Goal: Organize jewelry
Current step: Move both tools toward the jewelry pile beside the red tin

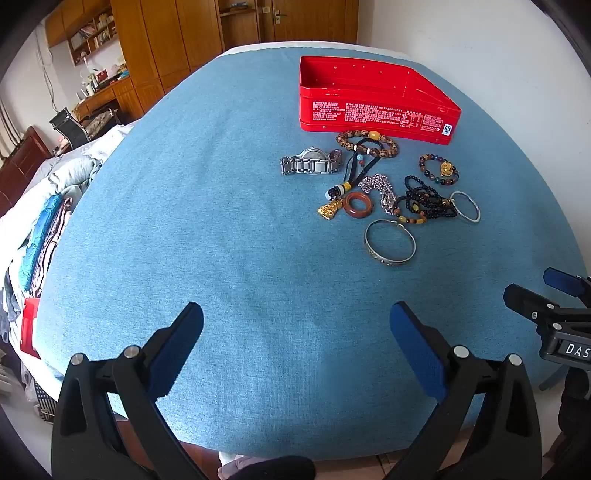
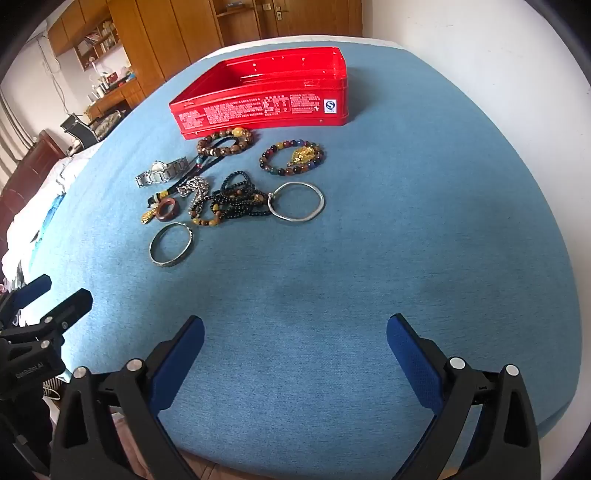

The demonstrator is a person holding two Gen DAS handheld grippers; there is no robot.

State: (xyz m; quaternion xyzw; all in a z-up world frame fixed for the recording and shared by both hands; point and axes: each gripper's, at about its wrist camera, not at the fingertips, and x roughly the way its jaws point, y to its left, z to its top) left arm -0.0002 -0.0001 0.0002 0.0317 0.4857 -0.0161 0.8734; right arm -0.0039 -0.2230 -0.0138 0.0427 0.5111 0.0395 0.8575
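Red and empty, the tin box [image 2: 258, 103] waits behind the jewelry heap [image 2: 229, 192] on the blue cloth [image 2: 369, 258], so with left gripper [image 1: 295, 332] and right gripper [image 2: 295, 339] both spread wide and holding nothing, sorting looks unstarted; next likely calls for reaching to the near silver bangle [image 2: 171, 244].

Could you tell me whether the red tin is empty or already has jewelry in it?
Empty, as far as visible: the red tin has no lid, and its bare red floor shows. The jewelry, such as the watch, lies outside on the cloth.

Wooden wardrobes [image 1: 173, 40], white wall [image 2: 461, 33]
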